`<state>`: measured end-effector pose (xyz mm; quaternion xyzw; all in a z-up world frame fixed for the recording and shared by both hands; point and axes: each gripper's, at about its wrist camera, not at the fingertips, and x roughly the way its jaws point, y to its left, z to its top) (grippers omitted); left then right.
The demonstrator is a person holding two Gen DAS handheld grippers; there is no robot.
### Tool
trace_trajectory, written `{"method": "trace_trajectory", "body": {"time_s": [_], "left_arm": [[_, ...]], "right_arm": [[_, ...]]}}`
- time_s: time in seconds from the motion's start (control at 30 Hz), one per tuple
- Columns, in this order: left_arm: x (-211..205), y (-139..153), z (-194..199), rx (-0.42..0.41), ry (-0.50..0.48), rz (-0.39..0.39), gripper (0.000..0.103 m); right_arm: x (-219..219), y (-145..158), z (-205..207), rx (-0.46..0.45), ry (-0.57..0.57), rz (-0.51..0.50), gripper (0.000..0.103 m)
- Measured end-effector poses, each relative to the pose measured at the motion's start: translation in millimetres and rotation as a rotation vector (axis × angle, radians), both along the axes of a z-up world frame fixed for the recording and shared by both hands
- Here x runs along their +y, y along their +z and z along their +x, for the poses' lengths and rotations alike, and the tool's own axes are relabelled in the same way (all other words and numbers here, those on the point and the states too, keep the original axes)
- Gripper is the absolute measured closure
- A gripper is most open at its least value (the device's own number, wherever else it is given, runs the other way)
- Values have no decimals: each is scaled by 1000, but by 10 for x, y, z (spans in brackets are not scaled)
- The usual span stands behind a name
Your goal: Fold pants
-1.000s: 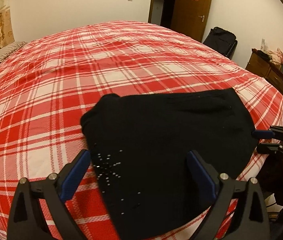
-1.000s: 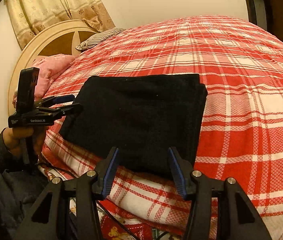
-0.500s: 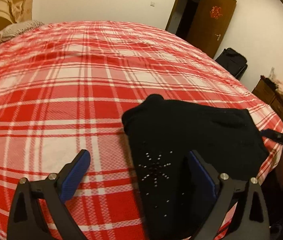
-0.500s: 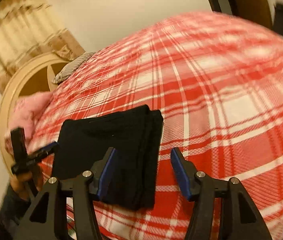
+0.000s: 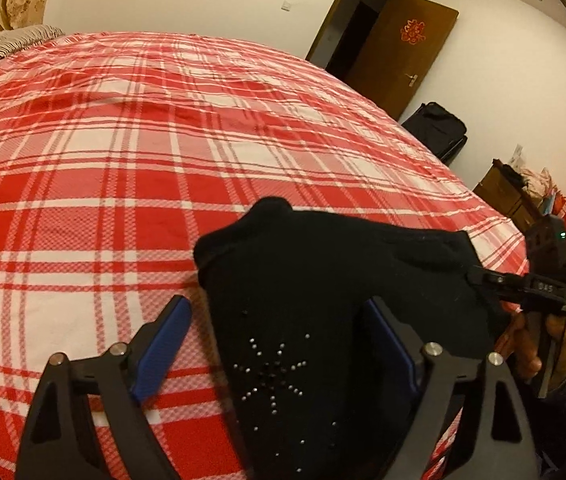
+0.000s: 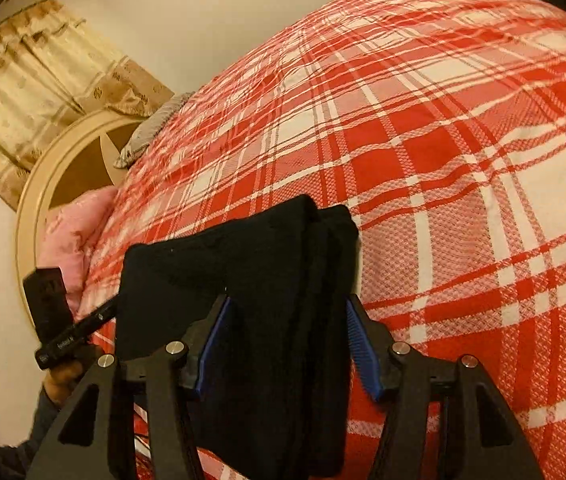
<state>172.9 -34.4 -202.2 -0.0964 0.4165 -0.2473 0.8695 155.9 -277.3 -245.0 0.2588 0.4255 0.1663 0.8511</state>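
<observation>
The black pants [image 5: 323, 292] lie folded in a thick stack near the edge of the red plaid bed [image 5: 123, 140]; small studs form a star on the near end. My left gripper [image 5: 279, 340] is open, its fingers straddling the studded end, the fabric running between them. In the right wrist view the pants [image 6: 251, 264] show stacked folded edges. My right gripper [image 6: 287, 344] is open with the opposite end of the stack between its fingers. Each gripper shows in the other's view, at the far end of the pants: right [image 5: 523, 284], left [image 6: 71, 336].
A wooden door [image 5: 399, 44] and dark doorway stand at the back right, with a black bag [image 5: 435, 128] and a dresser [image 5: 503, 196] along the wall. A round headboard [image 6: 55, 188], a pink pillow [image 6: 71, 236] and curtains [image 6: 35, 72] lie at the bed's head.
Both grippers have moved in from beside the bed until their open fingers straddle opposite ends of the folded pants. The pants stack now looks narrower and thicker.
</observation>
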Motion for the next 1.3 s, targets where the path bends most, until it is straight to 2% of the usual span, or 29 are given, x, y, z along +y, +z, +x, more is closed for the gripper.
{"method": "trace_trajectory", "body": {"time_s": [0.07,0.13,0.2,0.23,0.27,0.33,0.43,0.67,0.87,1.03,1.17,1.2,1.23,1.27,1.3], "left_arm": [[9,-3,-6,-1,-4,-4,18],[7,-1,-10,0,-19,-13,36],[22,-1,-10,12,-28,-37,48],[30,-4,-5,15,-28,-43,56],[41,-6,-4,17,-27,-49,60],[74,0,-9,18,-27,-65,80],[106,42,-37,15,-27,-77,86],[370,274,-104,-23,-7,-108,87],[913,453,-112,-76,116,-90,87],[1465,488,-98,-102,247,-52,87],[1822,379,-86,-89,334,-22,87],[1897,286,-57,-64,353,-19,85],[1920,209,-45,-46,361,-12,78],[1937,122,-24,-26,371,0,74],[1939,47,-10,-14,380,16,64]], "right_arm": [[-19,-7,-20,0,-1,7,58],[-51,-12,-32,-4,-1,41,65],[-47,2,-55,-17,5,66,71],[-24,19,-65,-26,9,61,72],[8,49,-79,-35,15,51,73],[49,115,-98,-51,31,38,74],[128,262,-91,-74,64,5,74],[532,689,271,-127,191,-78,75],[1277,836,916,-153,331,-109,75],[1940,765,1398,-161,404,-81,75],[2326,497,1648,-97,428,-89,75],[2375,371,1731,-57,411,-96,72],[2370,271,1788,-27,384,-108,69],[2342,212,1812,-9,362,-113,55],[2277,136,1833,19,327,-104,48]]}}
